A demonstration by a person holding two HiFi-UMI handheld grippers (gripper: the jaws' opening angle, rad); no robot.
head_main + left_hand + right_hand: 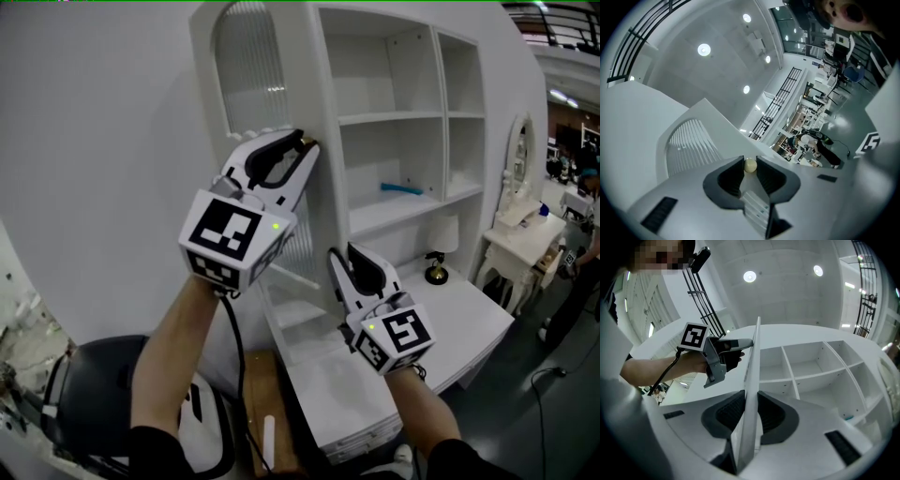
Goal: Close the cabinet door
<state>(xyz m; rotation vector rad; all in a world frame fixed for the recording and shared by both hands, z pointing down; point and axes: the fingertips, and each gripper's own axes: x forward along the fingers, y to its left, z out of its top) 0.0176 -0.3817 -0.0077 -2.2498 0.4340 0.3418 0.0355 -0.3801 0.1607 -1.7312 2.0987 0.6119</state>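
White door (753, 352) tight in right tool (751, 401), cream knob (750, 165) in left tool (750, 159).

White cabinet door (298, 75) with ribbed arched pane (248, 70), cream knob (750, 165), turquoise object (401, 188).

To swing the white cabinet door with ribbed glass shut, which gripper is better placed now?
Probably left. The left gripper grips the small cream round knob; the right gripper pinches the thin edge of the white cabinet door and would likely be trapped against the cabinet frame.
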